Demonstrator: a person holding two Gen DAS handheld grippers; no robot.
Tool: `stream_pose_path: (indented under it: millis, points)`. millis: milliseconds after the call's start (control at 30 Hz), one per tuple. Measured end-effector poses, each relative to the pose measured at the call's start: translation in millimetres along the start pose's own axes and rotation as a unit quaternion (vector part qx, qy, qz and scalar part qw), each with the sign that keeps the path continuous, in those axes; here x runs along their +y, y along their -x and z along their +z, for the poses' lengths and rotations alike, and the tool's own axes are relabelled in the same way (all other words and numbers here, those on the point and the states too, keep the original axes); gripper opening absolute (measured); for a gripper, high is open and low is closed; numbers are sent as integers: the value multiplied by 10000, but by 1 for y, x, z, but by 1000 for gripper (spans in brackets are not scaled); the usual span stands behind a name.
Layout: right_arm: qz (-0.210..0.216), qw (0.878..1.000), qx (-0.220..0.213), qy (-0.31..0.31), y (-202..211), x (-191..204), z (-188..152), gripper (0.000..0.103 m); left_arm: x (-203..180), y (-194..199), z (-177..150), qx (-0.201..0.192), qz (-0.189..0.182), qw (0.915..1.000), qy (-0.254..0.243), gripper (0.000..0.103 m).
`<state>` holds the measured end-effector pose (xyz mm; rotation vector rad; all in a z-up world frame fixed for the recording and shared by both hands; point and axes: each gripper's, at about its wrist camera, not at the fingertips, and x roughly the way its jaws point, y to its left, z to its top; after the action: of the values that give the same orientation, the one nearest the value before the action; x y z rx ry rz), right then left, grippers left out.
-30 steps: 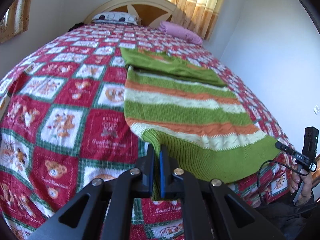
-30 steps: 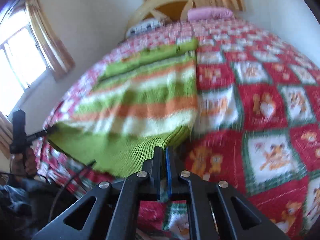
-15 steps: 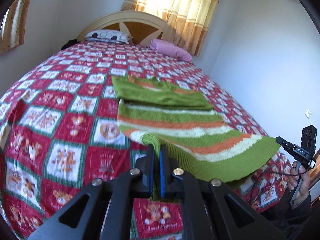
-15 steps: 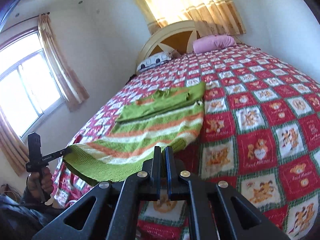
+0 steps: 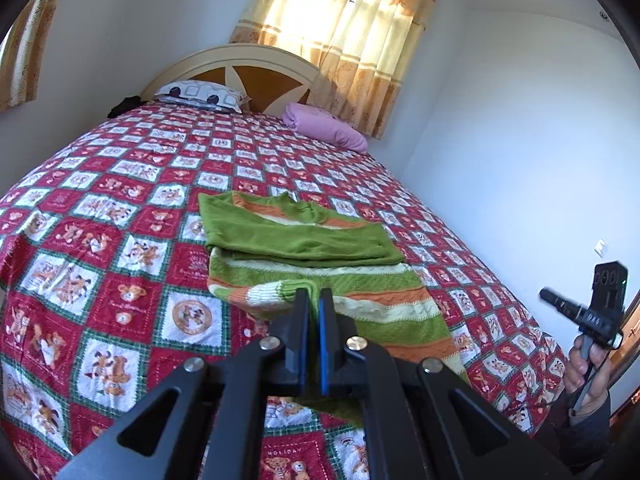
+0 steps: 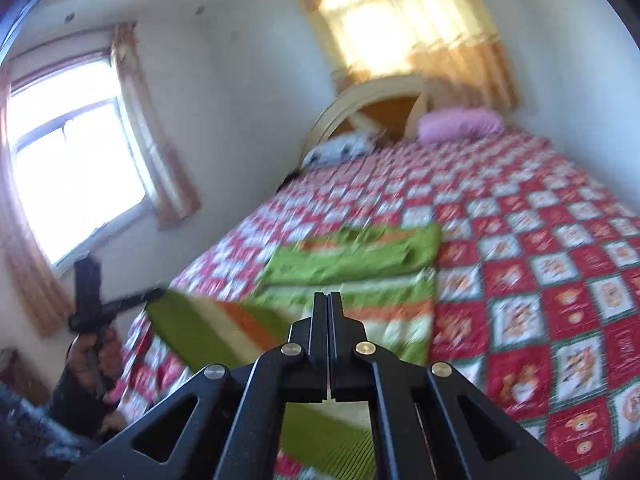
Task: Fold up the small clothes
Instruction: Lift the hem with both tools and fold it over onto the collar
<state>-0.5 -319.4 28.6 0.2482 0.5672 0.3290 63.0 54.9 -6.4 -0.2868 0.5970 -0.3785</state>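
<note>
Both claws clamped on sweater hem

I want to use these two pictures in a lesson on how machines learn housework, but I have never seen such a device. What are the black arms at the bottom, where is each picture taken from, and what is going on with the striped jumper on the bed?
There is no robot here. A person holds a hand tool in each hand, each with two black fingers and a wide-angle camera looking along them.

One picture is from the left gripper, the other, blurred, from the right gripper. Each view also shows the opposite tool in the person's hand.

On the bed's red teddy-bear quilt lies a green, orange and cream striped jumper, its sleeves already folded over the chest. Both grippers are shut on its bottom hem, one at each corner, holding it up off the quilt, probably to fold it towards the collar. Two pillows lie by the headboard.
</note>
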Motion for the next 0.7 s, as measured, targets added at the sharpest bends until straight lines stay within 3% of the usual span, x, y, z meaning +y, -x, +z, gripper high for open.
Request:
stream_pose_path:
  millis: [67, 133, 167, 267, 467, 700]
  points:
    - [-91, 9990, 437, -2, -16, -2, -14, 3, 2, 0, -4, 41, 18, 10000, 6, 5]
    - [-157, 9960, 875, -82, -33, -6, -34, 44, 3, 2, -6, 60, 26, 10000, 14, 5]
    - [-189, 9949, 986, -128, -37, -8, -45, 70, 4, 2, -6, 62, 50, 10000, 11, 5]
    - [-179, 9862, 1573, -492, -58, -21, -75, 71, 8, 2, -7, 76, 99, 9999, 44, 5]
    - [-118, 9689, 2180, -1163, -73, -45, -114, 60, 12, -1, -13, 149, 127, 9998, 97, 5]
    - [-474, 9657, 2328, -1049, -90, -45, -125, 59, 13, -4, -19, 227, 112, 9996, 117, 5]
